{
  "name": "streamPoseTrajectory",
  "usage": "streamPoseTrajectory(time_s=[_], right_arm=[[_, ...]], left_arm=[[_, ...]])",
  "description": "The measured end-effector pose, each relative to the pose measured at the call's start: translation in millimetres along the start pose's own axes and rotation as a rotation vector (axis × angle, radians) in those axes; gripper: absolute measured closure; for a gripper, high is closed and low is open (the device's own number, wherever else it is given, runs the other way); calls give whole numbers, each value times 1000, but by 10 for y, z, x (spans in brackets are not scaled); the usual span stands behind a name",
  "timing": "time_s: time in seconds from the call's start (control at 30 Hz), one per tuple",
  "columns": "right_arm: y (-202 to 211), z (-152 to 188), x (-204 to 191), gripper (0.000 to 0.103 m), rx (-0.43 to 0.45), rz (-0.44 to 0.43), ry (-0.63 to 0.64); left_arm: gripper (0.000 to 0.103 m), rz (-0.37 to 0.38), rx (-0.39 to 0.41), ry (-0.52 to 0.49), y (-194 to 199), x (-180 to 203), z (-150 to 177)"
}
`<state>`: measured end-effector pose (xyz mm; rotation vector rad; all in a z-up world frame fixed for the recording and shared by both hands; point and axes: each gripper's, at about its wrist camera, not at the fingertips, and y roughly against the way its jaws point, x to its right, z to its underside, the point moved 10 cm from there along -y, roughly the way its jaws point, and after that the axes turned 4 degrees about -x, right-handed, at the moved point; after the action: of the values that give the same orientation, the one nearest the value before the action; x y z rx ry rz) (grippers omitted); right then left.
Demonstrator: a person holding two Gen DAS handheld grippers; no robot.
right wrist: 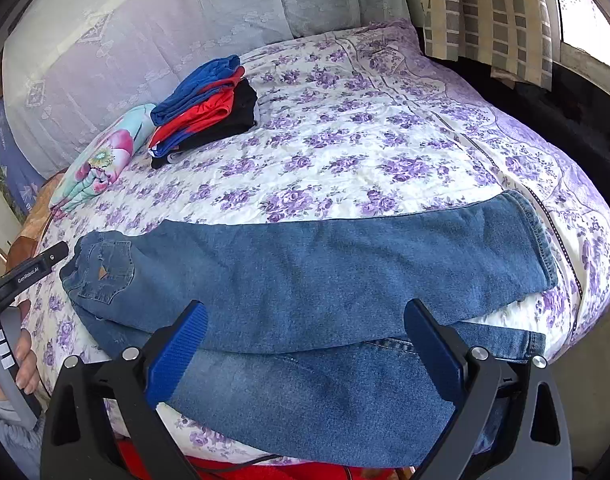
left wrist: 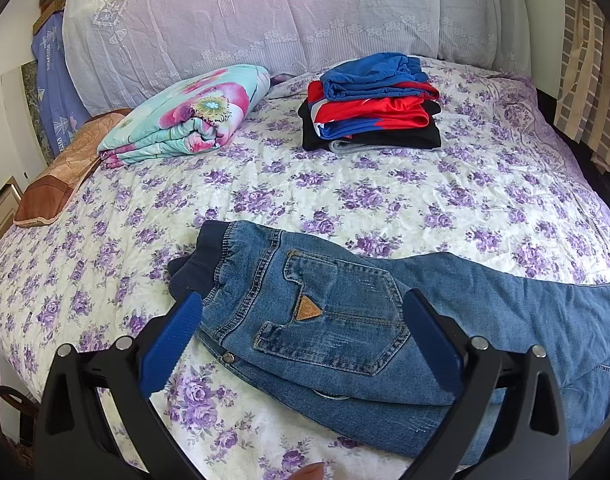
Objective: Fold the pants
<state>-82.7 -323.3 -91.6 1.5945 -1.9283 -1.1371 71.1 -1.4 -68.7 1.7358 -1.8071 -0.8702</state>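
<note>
Already halved lengthwise, the jeans (right wrist: 305, 276) lay across the bed (right wrist: 345, 152), waistband (left wrist: 203, 258) at nine o'clock, cuffs (right wrist: 541, 240) at three. Over the pocket end, the left hand-held gripper (left wrist: 301, 322) hovered with jaws spread; the right hand-held gripper (right wrist: 305, 328) gaped above the legs, holding nothing. One thin pinch would likely lift a single layer, skewing the fold.

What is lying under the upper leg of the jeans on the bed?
Under the upper leg lies the other leg of the jeans, showing along the near edge. Below both is the flowered bedspread. How far the lower leg runs beneath is covered.
</note>
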Motion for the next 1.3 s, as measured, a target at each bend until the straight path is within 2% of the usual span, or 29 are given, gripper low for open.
streamPoseTrajectory(time_s=[0.83, 1.3], right_arm=[[20, 1, -33, 4, 0, -7, 5], [14, 9, -40, 4, 4, 0, 8]], left_arm=[[5, 3, -4, -4, -2, 10, 2], [5, -16, -47, 22, -168, -142, 31]])
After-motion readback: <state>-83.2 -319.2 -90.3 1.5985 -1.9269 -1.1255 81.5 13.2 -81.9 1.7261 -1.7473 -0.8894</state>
